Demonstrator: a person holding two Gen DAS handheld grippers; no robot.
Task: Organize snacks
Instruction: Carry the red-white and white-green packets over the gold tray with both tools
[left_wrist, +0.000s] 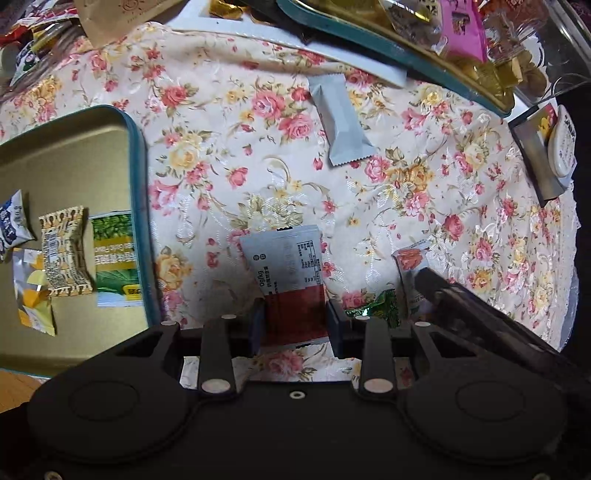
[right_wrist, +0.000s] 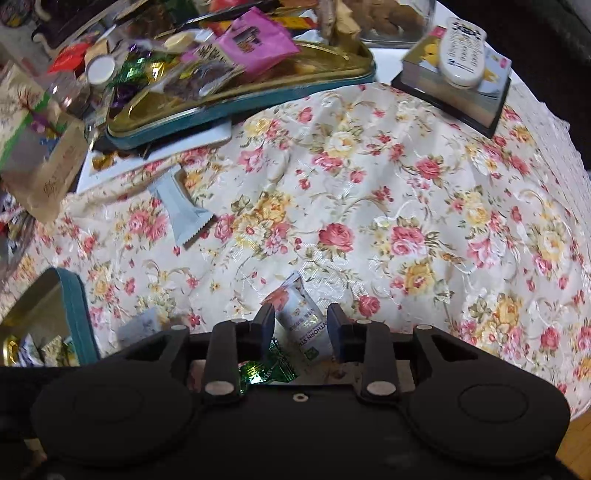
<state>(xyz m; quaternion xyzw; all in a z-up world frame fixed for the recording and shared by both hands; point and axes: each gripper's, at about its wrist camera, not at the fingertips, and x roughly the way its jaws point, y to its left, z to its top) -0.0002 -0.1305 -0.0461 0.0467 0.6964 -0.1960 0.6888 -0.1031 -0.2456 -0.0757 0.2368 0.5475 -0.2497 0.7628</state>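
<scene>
My left gripper (left_wrist: 297, 325) points down at the flowered cloth and is shut on a red and white snack packet (left_wrist: 284, 266), whose red end fills the gap between the pads. My right gripper (right_wrist: 302, 325) is open, with a white hawthorn stick packet (right_wrist: 301, 321) lying on the cloth between its fingers. The same packet (left_wrist: 408, 262) shows in the left wrist view under a dark finger (left_wrist: 430, 282) of the right gripper. A green foil candy (right_wrist: 266, 369) lies just beside it. The teal-rimmed tin (left_wrist: 142, 192) at the left holds several small snacks.
A grey-white wrapped bar (left_wrist: 343, 122) lies loose on the cloth farther out. A second teal tin (right_wrist: 221, 110) heaped with snacks sits at the back on a white board. A remote control (right_wrist: 461, 51) rests on a box at the back right. The table edge curves along the right.
</scene>
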